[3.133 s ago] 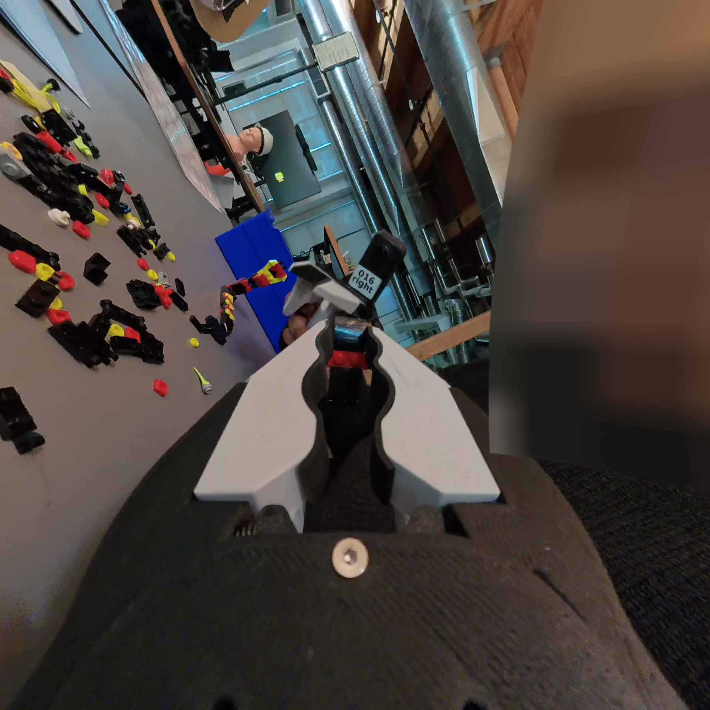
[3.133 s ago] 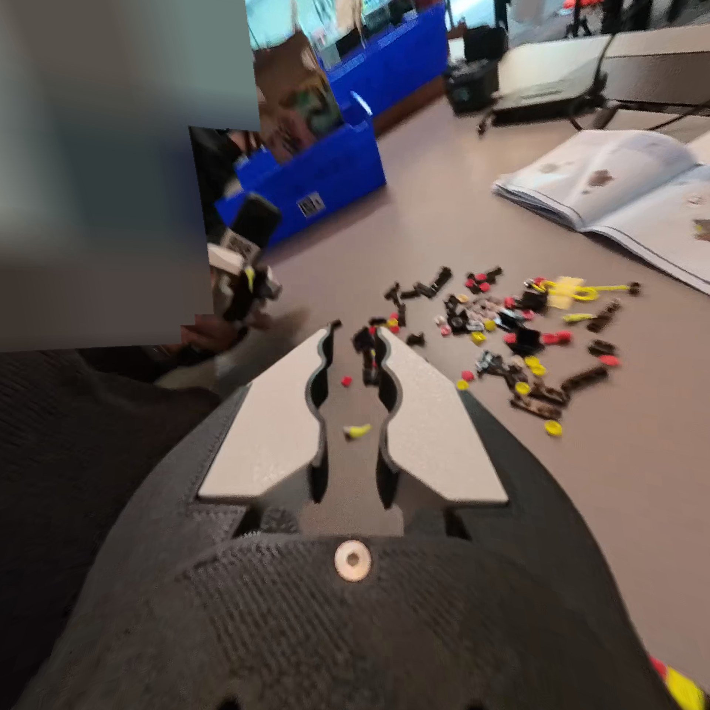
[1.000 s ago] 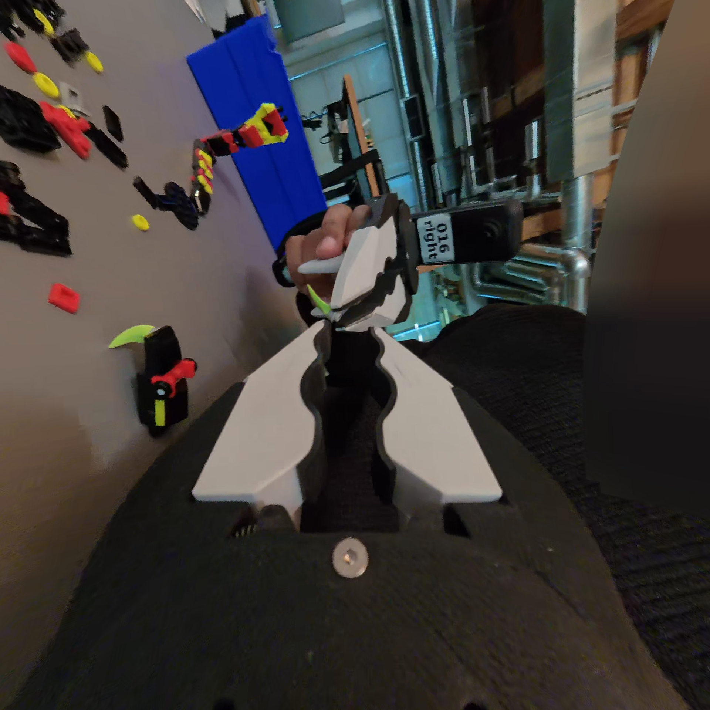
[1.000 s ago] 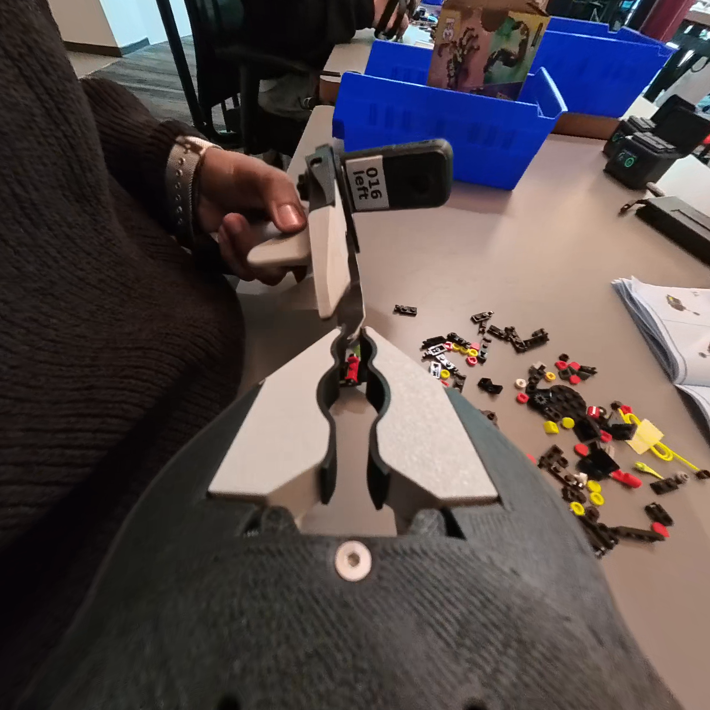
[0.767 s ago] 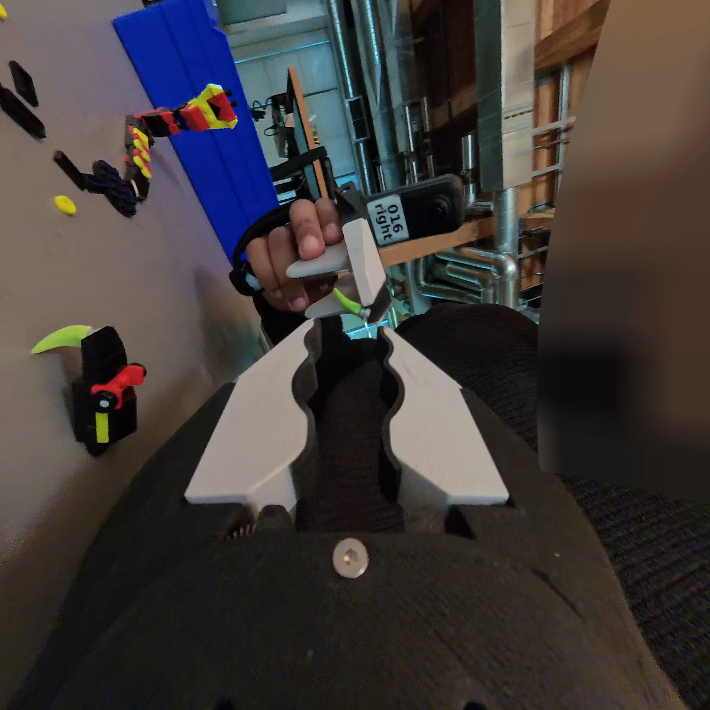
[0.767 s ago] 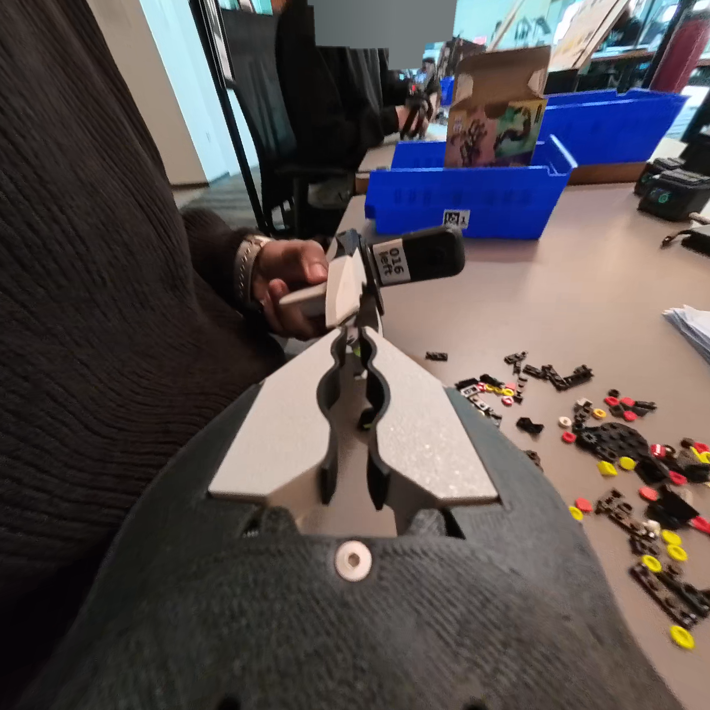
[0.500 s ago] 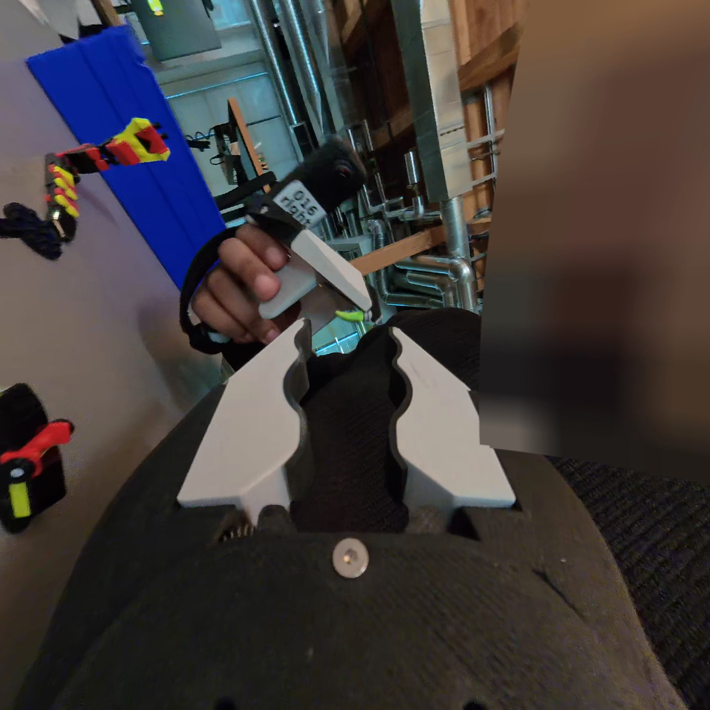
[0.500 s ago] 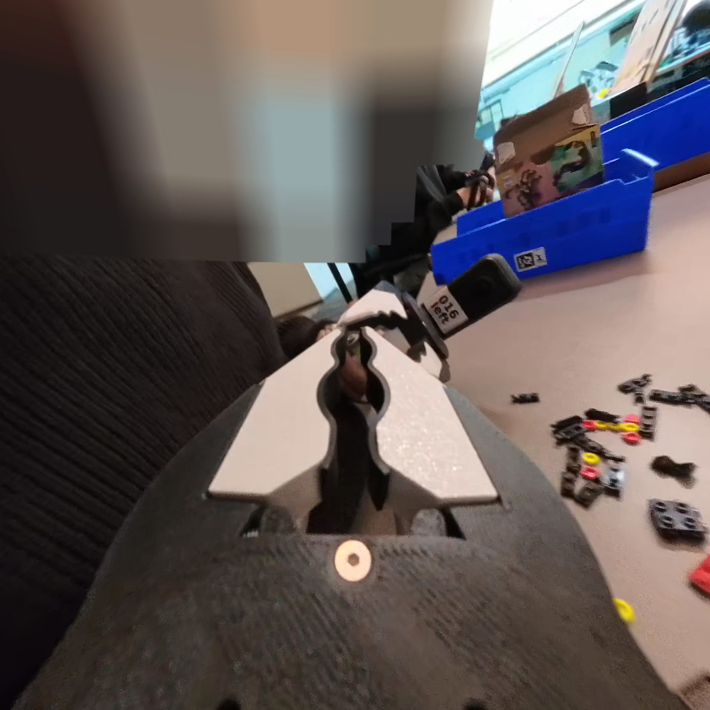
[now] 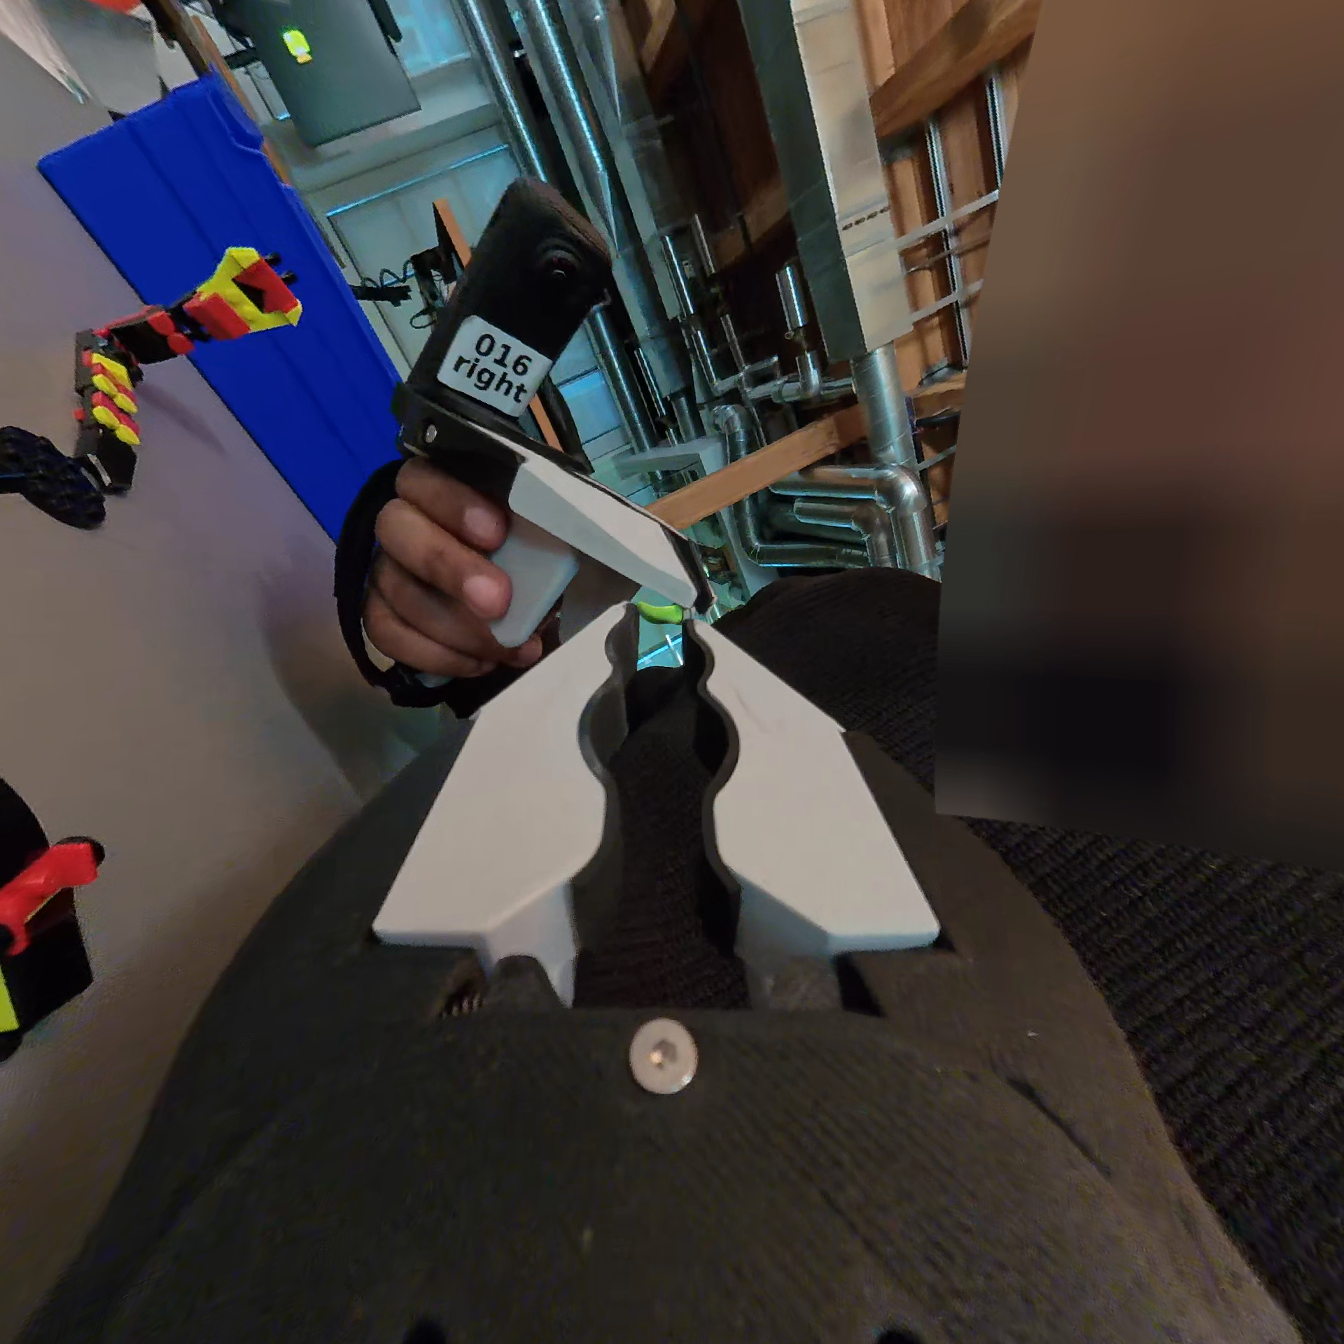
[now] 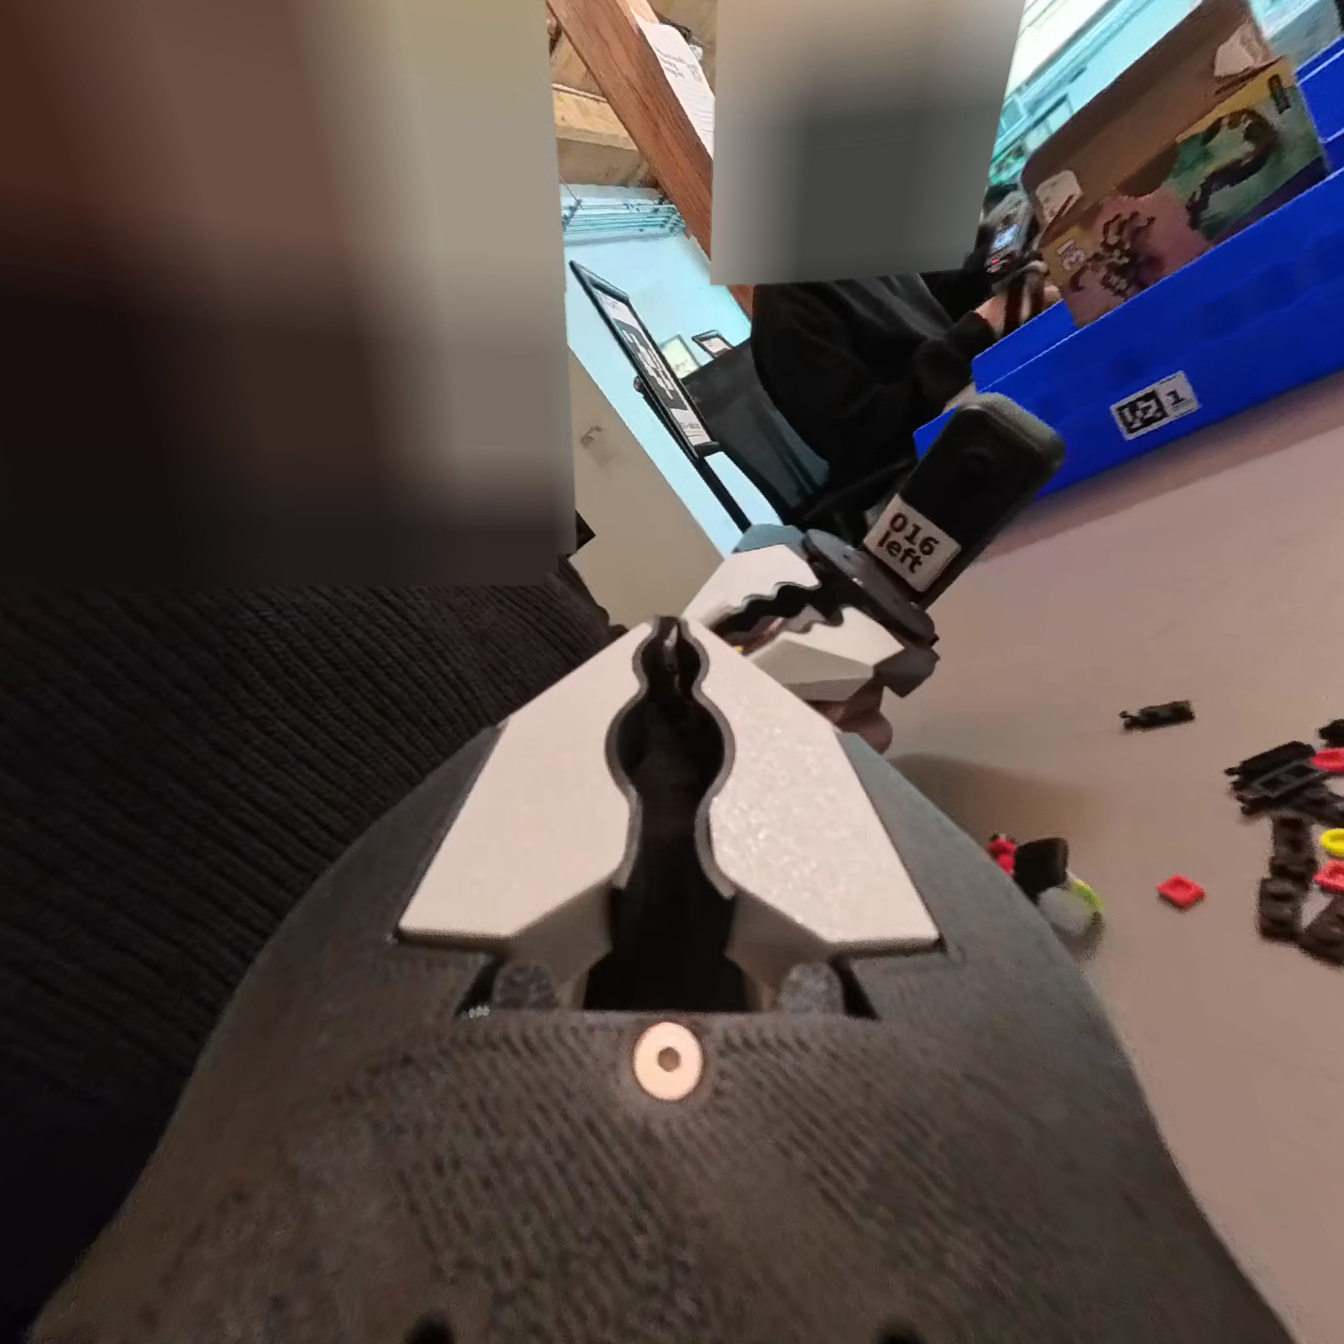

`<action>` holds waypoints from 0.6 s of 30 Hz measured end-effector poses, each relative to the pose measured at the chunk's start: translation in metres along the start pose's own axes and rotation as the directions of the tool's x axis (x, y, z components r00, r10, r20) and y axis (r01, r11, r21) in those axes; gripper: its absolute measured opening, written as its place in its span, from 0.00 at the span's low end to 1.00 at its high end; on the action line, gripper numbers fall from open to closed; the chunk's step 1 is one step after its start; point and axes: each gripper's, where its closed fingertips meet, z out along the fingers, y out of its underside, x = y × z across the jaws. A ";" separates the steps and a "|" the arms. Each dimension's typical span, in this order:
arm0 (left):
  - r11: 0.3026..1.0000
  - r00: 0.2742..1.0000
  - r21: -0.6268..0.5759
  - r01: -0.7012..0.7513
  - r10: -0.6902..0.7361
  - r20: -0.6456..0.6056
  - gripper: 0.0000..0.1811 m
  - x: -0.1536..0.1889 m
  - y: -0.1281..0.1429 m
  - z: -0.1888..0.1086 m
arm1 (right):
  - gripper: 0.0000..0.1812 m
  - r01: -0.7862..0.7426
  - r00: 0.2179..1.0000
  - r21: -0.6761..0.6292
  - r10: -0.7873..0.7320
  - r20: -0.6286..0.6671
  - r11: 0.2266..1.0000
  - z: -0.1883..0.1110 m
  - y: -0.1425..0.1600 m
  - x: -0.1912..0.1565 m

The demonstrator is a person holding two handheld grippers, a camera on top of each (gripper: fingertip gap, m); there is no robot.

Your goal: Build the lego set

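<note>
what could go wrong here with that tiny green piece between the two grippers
The lime-green piece is pinched only at the very tip of the right gripper, so it could slip out or pivot. It hangs over the person's dark sweater, not the table, so a drop may land in the lap. The left gripper is open with a narrow gap, so a slight misalignment could knock the piece loose.

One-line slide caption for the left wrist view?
Right hand-held gripper pinches a lime piece just ahead of the open left hand-held gripper.

Lime-green piece point(image 9: 658, 613), blue bin point(image 9: 218, 291)
</note>
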 end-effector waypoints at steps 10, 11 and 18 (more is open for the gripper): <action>1.000 0.999 0.015 -0.011 0.012 -0.036 0.00 0.006 -0.003 -0.004 | 0.01 -0.114 0.993 0.041 0.112 0.048 0.993 -0.001 -0.004 0.000; 1.000 0.999 0.013 -0.013 0.013 -0.039 0.00 0.007 -0.003 -0.004 | 0.02 -0.113 0.993 0.045 0.111 0.044 0.993 -0.001 -0.005 0.001; 1.000 1.000 0.011 0.001 -0.001 -0.017 0.00 0.001 -0.002 -0.004 | 0.03 -0.104 0.994 0.026 0.105 -0.015 0.994 -0.001 -0.001 0.010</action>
